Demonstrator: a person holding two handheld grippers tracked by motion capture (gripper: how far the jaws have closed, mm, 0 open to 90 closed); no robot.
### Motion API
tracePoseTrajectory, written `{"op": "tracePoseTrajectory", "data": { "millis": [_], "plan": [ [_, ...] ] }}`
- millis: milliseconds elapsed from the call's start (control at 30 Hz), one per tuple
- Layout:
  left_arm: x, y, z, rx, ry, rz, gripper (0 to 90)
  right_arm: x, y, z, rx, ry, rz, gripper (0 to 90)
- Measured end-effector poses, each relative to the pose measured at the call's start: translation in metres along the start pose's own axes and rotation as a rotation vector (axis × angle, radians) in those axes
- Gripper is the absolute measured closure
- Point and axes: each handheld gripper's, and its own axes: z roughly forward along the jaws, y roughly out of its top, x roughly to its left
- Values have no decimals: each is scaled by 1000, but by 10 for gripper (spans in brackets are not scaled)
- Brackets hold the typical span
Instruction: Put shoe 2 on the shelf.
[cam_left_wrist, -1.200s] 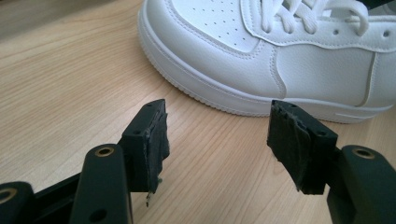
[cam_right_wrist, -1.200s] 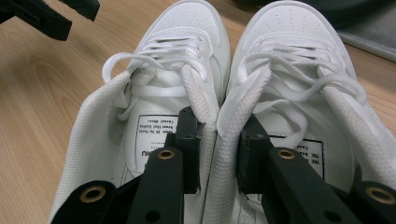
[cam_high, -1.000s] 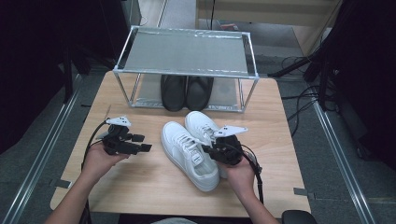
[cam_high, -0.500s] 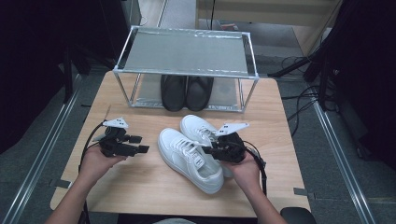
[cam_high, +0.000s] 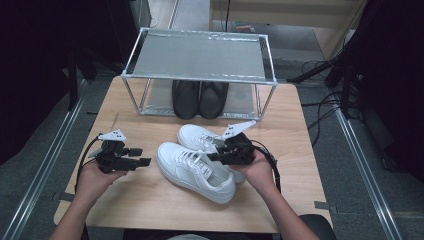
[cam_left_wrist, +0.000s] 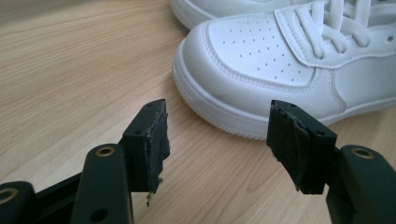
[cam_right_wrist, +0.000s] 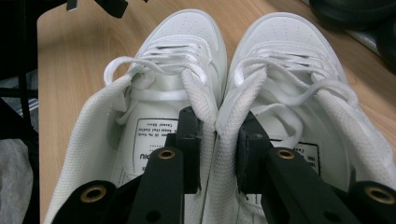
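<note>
Two white sneakers lie side by side on the wooden table, the near one (cam_high: 192, 170) and the far one (cam_high: 197, 136), with their toes pointing left. My right gripper (cam_high: 220, 152) is shut on their two inner collars and pinches them together; in the right gripper view the jaws (cam_right_wrist: 217, 128) clamp the padded edges of the left sneaker (cam_right_wrist: 177, 42) and the right sneaker (cam_right_wrist: 289, 42). My left gripper (cam_high: 140, 156) stands open just left of the near sneaker's toe. In the left gripper view its jaws (cam_left_wrist: 217, 123) hold nothing, and the toe (cam_left_wrist: 252, 51) lies just ahead.
A metal-framed rack (cam_high: 195, 52) with a grey shelf stands at the back of the table. A pair of black shoes (cam_high: 199, 99) sits under it. Bare wood (cam_high: 150, 205) runs along the front edge. Cables trail off the right side.
My right gripper has swung the pair of sneakers so their toes point further left, toward the left gripper. My left hand has drifted slightly left. Neither gripper's jaws have changed.
</note>
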Motion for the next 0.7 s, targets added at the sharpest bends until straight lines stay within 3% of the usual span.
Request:
{"op": "tracePoseTrajectory", "data": {
  "millis": [133, 333, 700],
  "plan": [
    [2, -5, -3, -1, 29, -5, 385, -8, 5, -4, 10, 22, 7, 761],
    [6, -11, -9, -2, 52, -24, 384, -27, 20, -14, 18, 70, -52, 761],
    [8, -15, -12, 1, 65, -35, 385, -32, 62, -28, 30, 73, -117, 760]
  ]
}}
